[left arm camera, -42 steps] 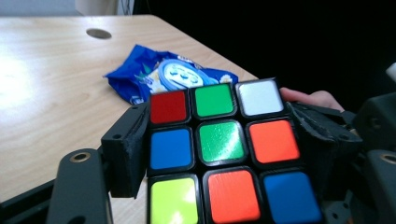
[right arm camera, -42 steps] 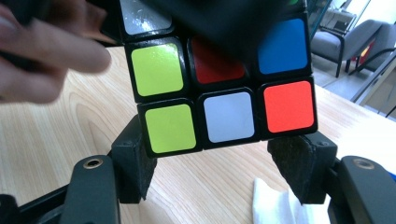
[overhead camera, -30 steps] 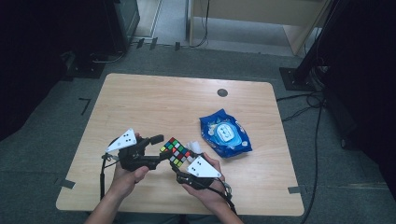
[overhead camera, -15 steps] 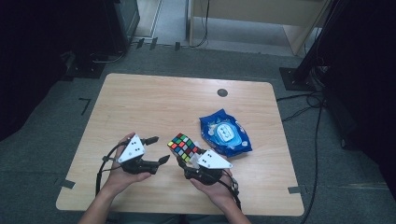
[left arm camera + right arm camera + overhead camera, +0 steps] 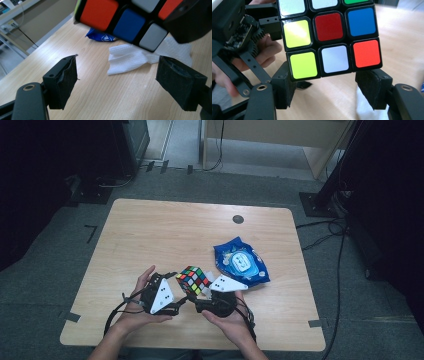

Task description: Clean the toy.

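The puzzle cube [image 5: 194, 280] sits at the near middle of the wooden table [image 5: 165, 235], raised off the surface and pinched between the jaws of the right gripper [image 5: 200, 296], whose pads press its lower edge on both sides. Just left of the cube, the left gripper [image 5: 176, 292] has its jaws spread wide with nothing between them. A crumpled white wipe [image 5: 130, 58] lies on the table under and beyond the cube, and a blue wipes packet [image 5: 241, 262] lies just right of it.
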